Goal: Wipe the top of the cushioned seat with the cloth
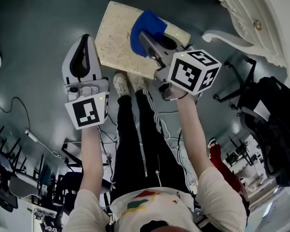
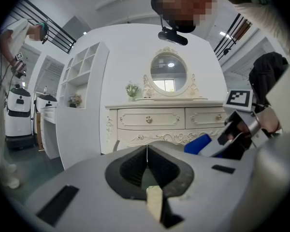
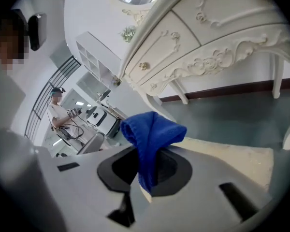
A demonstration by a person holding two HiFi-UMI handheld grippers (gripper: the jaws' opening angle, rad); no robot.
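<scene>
We see the cushioned seat (image 1: 116, 42) at the upper middle. Our left hand-held gripper (image 2: 146, 151) is closed and empty. Our right hand-held gripper (image 3: 149, 151) pinches the blue cloth (image 1: 146, 25) over the seat's upper right. We think most wiping is left.

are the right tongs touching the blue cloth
Touching: the right gripper view shows the blue cloth pinched between the jaws of the right tongs.

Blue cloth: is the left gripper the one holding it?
No, the blue cloth is pinched in the jaws of the right gripper, while the left gripper is shut on nothing.
</scene>
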